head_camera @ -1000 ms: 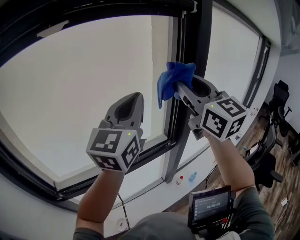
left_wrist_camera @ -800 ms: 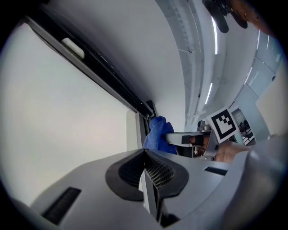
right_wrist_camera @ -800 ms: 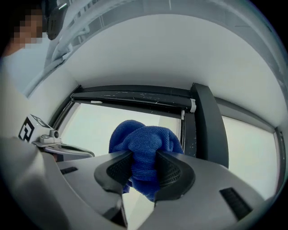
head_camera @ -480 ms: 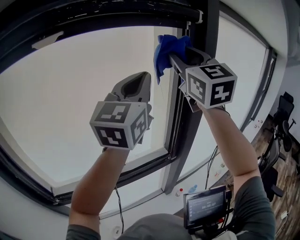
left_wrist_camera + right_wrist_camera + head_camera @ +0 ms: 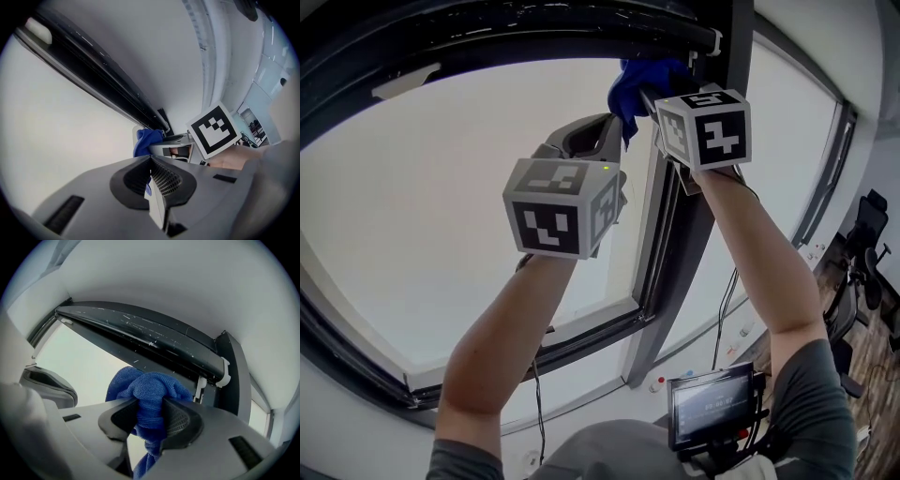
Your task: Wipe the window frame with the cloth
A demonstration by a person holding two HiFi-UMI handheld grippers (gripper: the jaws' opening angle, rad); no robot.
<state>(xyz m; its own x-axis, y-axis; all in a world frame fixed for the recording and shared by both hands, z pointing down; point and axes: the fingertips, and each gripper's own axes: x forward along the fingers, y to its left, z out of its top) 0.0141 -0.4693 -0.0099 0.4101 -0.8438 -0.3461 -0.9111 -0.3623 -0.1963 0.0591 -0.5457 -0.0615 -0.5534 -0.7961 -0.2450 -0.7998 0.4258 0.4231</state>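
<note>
Cloth (image 5: pixel 633 80) — pinched in the right gripper (image 5: pixel 150 408); left gripper (image 5: pixel 602 127) pressed together, empty. The cloth may be snagged loose at the window frame (image 5: pixel 534 37) corner.

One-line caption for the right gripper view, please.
Right gripper, jaws shut on a blue cloth, near the upper corner of the dark window frame.
</note>
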